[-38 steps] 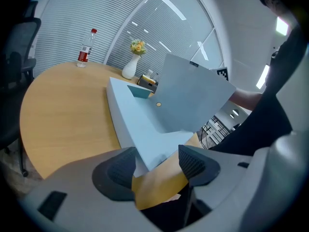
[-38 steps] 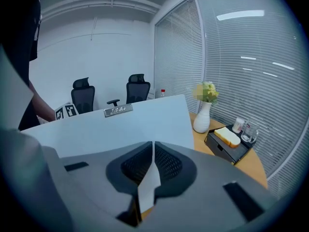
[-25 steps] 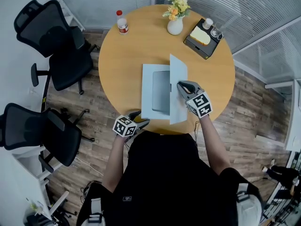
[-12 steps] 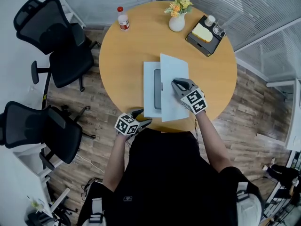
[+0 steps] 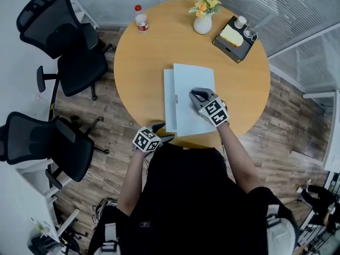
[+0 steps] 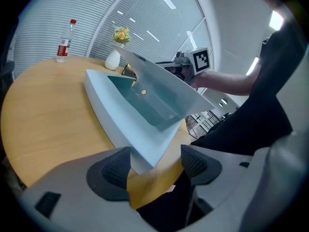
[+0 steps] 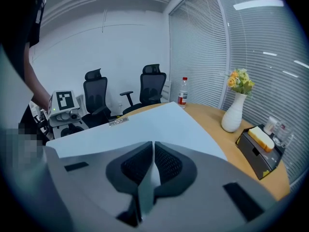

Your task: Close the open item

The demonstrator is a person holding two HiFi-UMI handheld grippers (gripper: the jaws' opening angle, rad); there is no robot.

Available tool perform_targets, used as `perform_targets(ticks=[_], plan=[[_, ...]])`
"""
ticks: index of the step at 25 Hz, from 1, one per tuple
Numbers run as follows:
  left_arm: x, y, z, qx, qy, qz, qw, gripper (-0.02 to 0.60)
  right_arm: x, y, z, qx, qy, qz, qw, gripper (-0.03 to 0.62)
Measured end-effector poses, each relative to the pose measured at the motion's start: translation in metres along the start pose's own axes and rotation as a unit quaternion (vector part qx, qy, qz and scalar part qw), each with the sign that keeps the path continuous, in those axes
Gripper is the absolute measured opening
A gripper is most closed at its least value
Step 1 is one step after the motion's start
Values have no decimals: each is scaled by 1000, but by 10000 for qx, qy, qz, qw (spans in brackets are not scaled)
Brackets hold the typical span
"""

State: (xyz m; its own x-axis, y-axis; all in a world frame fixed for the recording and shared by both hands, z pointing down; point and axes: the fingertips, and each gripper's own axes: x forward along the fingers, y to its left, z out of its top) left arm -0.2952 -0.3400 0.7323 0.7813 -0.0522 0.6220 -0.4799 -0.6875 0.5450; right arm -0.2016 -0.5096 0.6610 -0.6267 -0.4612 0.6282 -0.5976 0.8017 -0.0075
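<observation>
From the head view, the tilted lid (image 5: 191, 78) hides nearly all of the base (image 5: 168, 102); only a strip along its left side shows. The right tool (image 5: 193, 94) covers part of the lid. The bottle (image 5: 141, 19) label is too small to read.

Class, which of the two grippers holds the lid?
The right gripper: its fingers pinch the lid, while the left gripper hangs open, holding nothing.
</observation>
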Motion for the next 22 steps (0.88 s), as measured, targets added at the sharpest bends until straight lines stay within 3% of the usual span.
perform_targets(ticks=[22], plan=[[4,-3,-7,139,184,-69,9997,341,48,18,-19,-70,398,324,9987,11]])
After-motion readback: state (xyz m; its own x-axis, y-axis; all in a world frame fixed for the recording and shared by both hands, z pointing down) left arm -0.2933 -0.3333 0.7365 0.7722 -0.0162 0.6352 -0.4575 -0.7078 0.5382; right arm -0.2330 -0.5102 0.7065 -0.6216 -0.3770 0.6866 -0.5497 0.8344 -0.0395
